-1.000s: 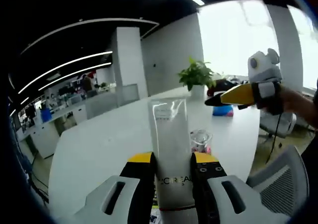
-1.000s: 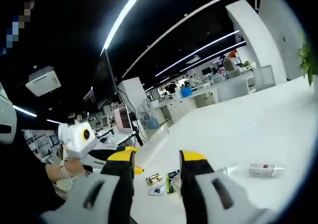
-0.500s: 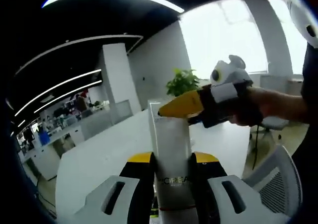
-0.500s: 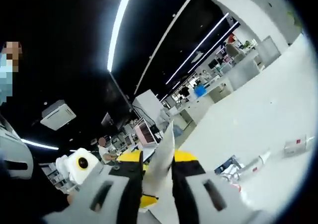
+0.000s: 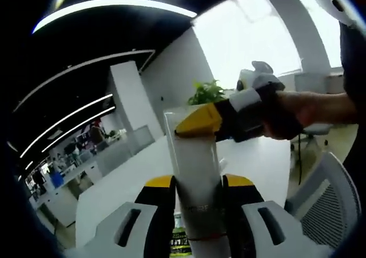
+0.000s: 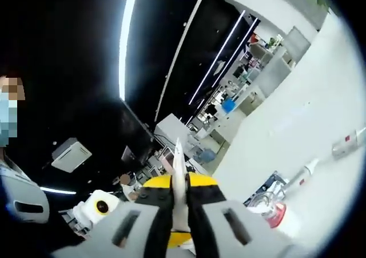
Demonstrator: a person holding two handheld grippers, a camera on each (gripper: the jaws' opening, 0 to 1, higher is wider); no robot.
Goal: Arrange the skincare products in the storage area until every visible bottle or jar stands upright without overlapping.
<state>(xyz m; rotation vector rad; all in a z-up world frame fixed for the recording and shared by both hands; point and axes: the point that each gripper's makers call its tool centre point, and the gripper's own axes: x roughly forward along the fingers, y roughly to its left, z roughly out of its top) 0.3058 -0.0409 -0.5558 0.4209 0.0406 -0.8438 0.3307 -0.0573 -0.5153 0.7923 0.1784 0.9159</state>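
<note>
Skincare tube [image 5: 197, 178] is clamped low between the left gripper [image 5: 197, 185] jaws, held in the air above the white table [image 5: 123, 181]. Right gripper [image 6: 180, 181] pinches its flat crimped top edge. Other products [image 6: 274, 209] lie on the table beyond.

Translucent white tube [image 5: 197, 178] held upright off the white table [image 6: 320, 115], flat crimped end up, its lower body pinched between jaws, clear jar with red base [image 6: 269, 207] and small white bottle [image 6: 349, 145] lying on table
</note>
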